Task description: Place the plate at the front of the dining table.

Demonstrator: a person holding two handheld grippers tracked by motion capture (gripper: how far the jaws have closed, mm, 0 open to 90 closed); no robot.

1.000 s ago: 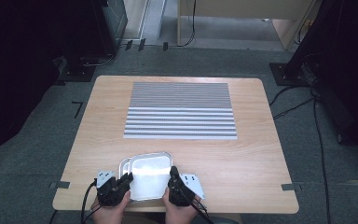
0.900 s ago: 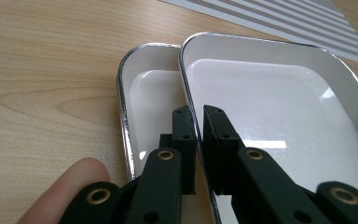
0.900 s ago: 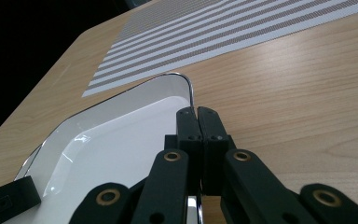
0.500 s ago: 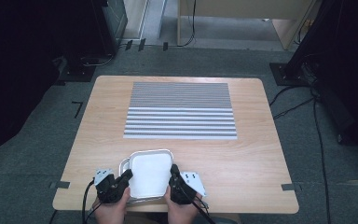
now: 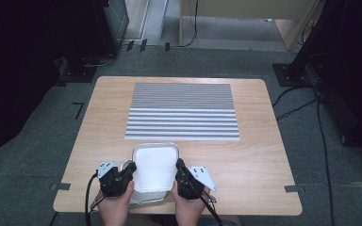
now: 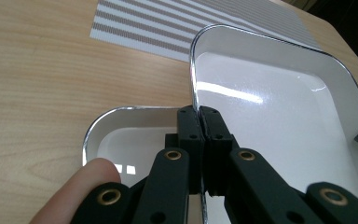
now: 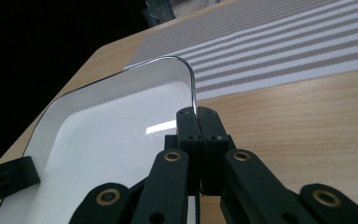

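Two trays lay at the table's (image 5: 264,155) near edge: the upper tray (image 5: 154,165), clamped at its sides by the left gripper (image 5: 131,168) and right gripper (image 5: 180,165), above the lower tray (image 6: 121,135); one striped mat (image 5: 183,111) lay beyond.

We saw a light wooden table (image 5: 264,155) with rounded corners standing on a grey carpeted floor (image 5: 37,155). A striped grey-and-white mat (image 5: 183,111) lay on its far half. Black cables (image 5: 306,101) trailed over the floor at the right. At the far side stood pale wooden furniture (image 5: 245,12), with dark equipment (image 5: 99,28) at the far left. Both sides were in deep shadow.
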